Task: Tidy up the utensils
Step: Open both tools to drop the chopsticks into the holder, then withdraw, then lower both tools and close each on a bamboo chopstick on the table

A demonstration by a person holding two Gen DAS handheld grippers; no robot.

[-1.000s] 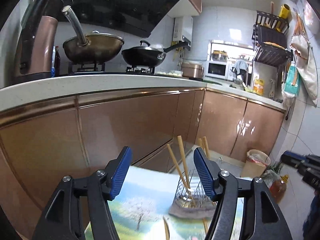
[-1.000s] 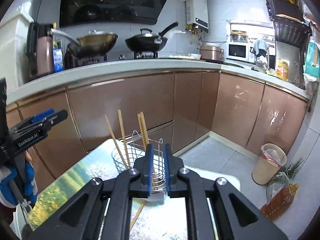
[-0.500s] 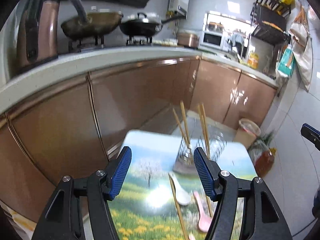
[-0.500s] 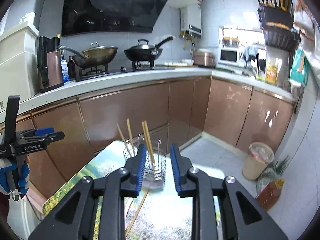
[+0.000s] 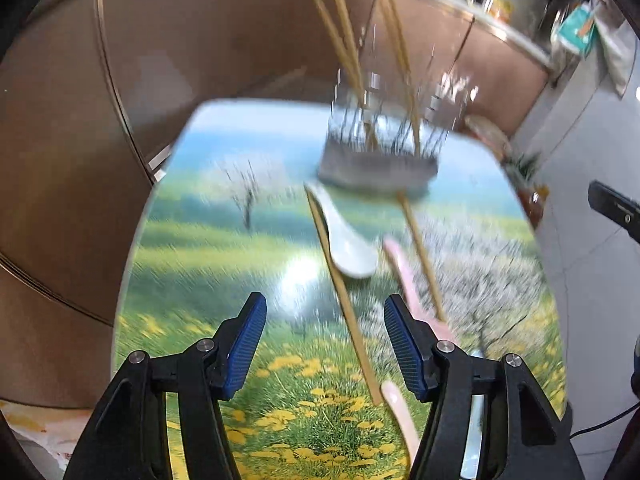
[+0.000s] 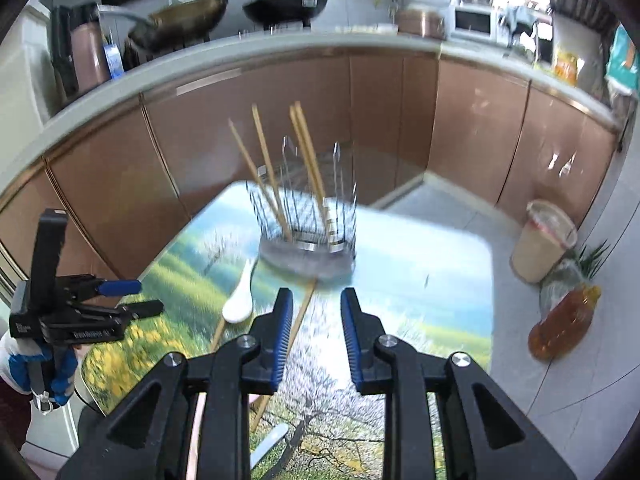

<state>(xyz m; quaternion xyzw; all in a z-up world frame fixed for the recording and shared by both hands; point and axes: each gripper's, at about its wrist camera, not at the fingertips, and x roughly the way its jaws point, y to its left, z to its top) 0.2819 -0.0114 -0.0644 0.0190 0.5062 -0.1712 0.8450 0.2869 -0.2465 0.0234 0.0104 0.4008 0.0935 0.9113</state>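
Note:
A wire utensil holder [image 5: 380, 148] [image 6: 306, 220] with several wooden chopsticks [image 6: 272, 172] in it stands at the far end of a small table with a landscape print [image 5: 224, 240] [image 6: 432, 288]. On the table lie a white ceramic spoon [image 5: 348, 236] [image 6: 240, 300], two loose chopsticks [image 5: 344, 304] [image 6: 298, 320], pink spoons [image 5: 408, 280] and a metal utensil [image 6: 268, 444]. My left gripper [image 5: 324, 344] is open and empty above the near chopstick. My right gripper [image 6: 314, 336] is open and empty above a chopstick.
Brown kitchen cabinets [image 6: 120, 184] run behind the table, under a counter with pans [image 6: 286, 2]. A bin [image 6: 540, 244] and an oil bottle [image 6: 560, 324] stand on the floor to the right. The left gripper also shows in the right wrist view [image 6: 84, 304].
My left gripper has tilted down toward the table, and the loose utensils have come into view. My right gripper has opened from shut and has also tilted down.

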